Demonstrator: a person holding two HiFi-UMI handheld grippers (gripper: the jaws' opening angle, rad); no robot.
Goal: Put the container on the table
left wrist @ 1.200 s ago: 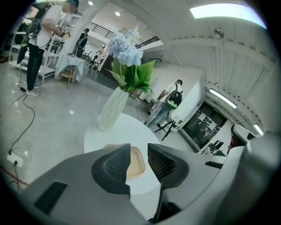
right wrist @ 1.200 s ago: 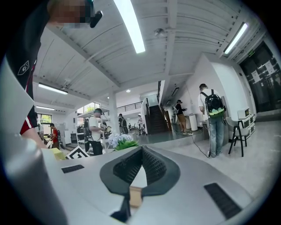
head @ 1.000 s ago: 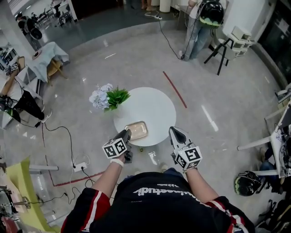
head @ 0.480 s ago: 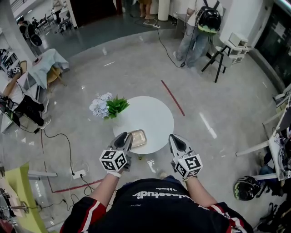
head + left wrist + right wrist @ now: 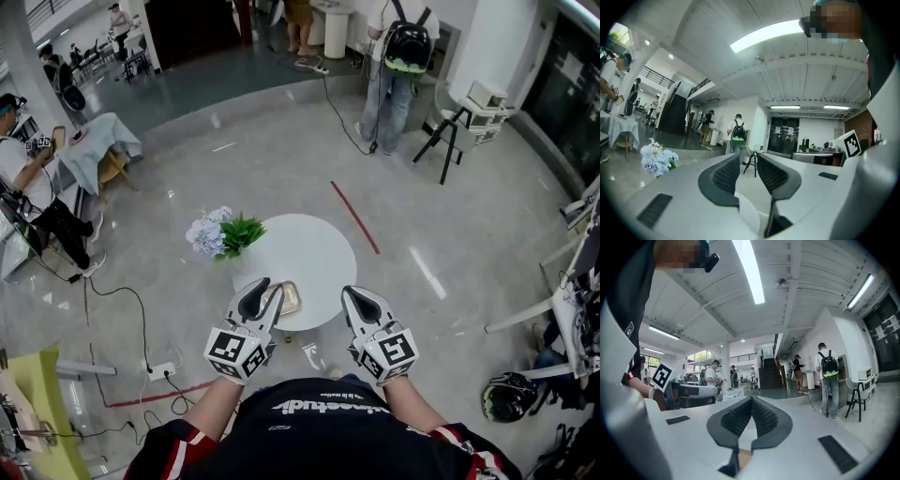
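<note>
The person is holding both forearms forward and slightly outward from the body, low in the centre of the head view, each hand carrying a claw that is pointing up the frame toward the round white desk (image 5: pixel 314 246). The left claw (image 5: pixel 255 292) is hanging over the desk's lower-left edge; the right claw (image 5: pixel 352 298) is hovering just off its lower-right edge. A marker cube is sitting at the rear of each.

In the left gripper view, the left claw (image 5: pixel 748 160) is standing a little way open, its ribbed dark pads facing each other across a narrow gap with only the room's floor showing between them. In the right gripper view, the right claw (image 5: pixel 751 400) is pressing its dark ribbed pads together at the tips and gripping nothing.

The container (image 5: pixel 290 298), a shallow, pale metallic tray with rounded corners, is lying flat on the desk near its lower rim, between the two claws; the left claw is overlapping its left side in the picture, and contact cannot be judged. A bunch of pale blue flowers (image 5: pixel 217 233) with green leaves is sitting at the desk's upper-left edge.
</note>
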